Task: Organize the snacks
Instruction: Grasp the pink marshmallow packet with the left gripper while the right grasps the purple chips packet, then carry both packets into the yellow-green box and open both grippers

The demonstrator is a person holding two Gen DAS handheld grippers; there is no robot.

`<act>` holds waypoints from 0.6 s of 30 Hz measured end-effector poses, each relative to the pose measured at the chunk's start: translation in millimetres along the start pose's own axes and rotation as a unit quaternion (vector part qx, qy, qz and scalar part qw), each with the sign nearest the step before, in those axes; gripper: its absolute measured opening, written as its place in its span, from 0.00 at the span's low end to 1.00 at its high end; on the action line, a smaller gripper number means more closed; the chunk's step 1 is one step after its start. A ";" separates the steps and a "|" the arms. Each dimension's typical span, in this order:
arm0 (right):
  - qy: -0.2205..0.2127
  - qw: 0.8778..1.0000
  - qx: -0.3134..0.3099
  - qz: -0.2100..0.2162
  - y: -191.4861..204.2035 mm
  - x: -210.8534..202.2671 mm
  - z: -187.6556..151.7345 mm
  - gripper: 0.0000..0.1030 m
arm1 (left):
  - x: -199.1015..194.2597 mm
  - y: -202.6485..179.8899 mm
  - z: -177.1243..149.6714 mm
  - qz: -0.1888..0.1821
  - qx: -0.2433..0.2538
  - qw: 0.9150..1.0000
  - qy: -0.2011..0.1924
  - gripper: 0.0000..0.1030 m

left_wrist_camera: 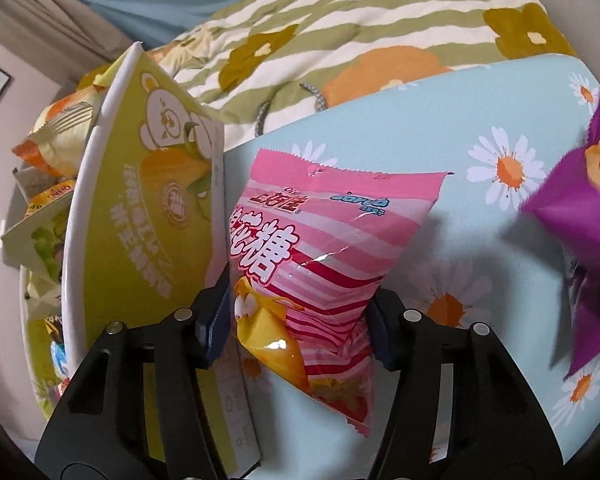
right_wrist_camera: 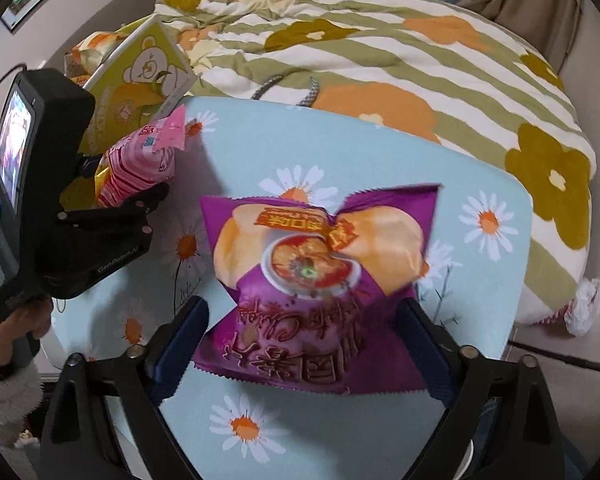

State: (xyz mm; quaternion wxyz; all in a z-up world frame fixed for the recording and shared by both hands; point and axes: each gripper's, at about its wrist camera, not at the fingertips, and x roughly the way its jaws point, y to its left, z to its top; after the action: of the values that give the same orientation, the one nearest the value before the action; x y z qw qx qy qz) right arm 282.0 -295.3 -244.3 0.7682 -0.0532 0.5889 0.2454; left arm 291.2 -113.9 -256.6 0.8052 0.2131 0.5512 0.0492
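Note:
My left gripper is shut on a pink striped marshmallow bag and holds it above the blue daisy-print table, beside a white basket at the left. The same bag and the left gripper show at the left of the right wrist view. My right gripper is shut on a purple potato-chip bag and holds it over the table. That bag shows blurred at the right edge of the left wrist view.
A yellow-green box with a bear print stands in the basket with several other snack packs. A bed with a green-striped flower quilt lies behind the table. A crumpled wrapper lies at the right.

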 end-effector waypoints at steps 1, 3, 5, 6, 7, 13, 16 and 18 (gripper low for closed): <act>-0.003 1.000 -0.004 -0.003 1.2 1.1 -0.2 0.76 | -1.1 0.4 -1.3 -0.002 -0.003 1.000 -0.001 0.54; -0.014 1.000 -0.011 -0.007 2.9 -0.4 -0.5 0.70 | -4.8 2.2 -4.3 -0.010 -0.013 1.000 0.000 0.53; -0.025 1.000 -0.010 -0.008 2.6 -4.6 0.0 0.59 | -10.9 4.0 -7.2 -0.019 -0.025 1.000 -0.004 0.53; -0.030 0.999 -0.009 -0.005 2.3 -6.9 0.5 0.54 | -15.3 5.2 -8.4 -0.024 -0.031 0.999 -0.009 0.53; -0.037 0.999 -0.007 -0.002 1.8 -10.4 0.7 0.52 | -19.7 6.0 -9.5 -0.028 -0.035 0.999 -0.013 0.53; -0.047 0.999 -0.005 -0.007 1.5 -19.8 -0.4 0.43 | -46.8 11.6 -14.7 -0.044 -0.052 0.997 -0.038 0.53; -0.044 0.999 -0.020 -0.009 4.0 -15.6 -2.6 0.43 | -53.4 11.8 -17.7 -0.047 -0.056 0.996 -0.047 0.53; -0.036 0.999 -0.037 -0.016 8.7 -7.7 -2.5 0.48 | -53.1 11.6 -20.0 -0.047 -0.058 0.996 -0.049 0.53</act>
State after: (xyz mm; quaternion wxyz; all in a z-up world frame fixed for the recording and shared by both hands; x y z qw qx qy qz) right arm 274.5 -291.1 -236.1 0.7901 -0.0826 0.5504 0.2567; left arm 254.2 -114.3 -212.0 0.8439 0.1421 0.5163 0.0330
